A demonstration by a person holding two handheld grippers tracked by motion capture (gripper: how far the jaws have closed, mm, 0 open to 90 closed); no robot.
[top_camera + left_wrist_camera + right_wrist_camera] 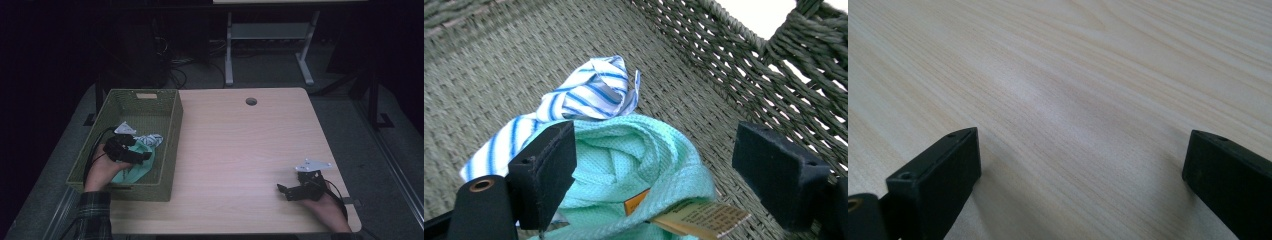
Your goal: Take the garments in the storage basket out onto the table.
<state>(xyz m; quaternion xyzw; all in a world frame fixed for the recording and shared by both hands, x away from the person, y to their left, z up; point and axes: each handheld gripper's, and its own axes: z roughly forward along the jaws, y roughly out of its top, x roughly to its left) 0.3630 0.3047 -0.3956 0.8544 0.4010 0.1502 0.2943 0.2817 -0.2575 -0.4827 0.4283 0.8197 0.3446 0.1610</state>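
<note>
A green woven basket [170, 145] stands on the left part of the wooden table [240, 150]. Inside it lie a mint-green cloth [137, 167] [634, 165] with a paper tag [701, 217] and a blue-and-white striped cloth [150, 140] [584, 95] behind it. My left gripper [142, 156] [651, 170] hangs open inside the basket, its jaws standing apart just over the mint cloth. My right gripper [282, 190] [1080, 170] is open near the table's front right edge, low over bare wood, with nothing between its jaws.
A round cable hole [251, 101] sits near the table's far edge. Behind the table a white desk frame [229, 55] and cables stand on the grey floor. The basket wall [749, 65] rises close to the left gripper.
</note>
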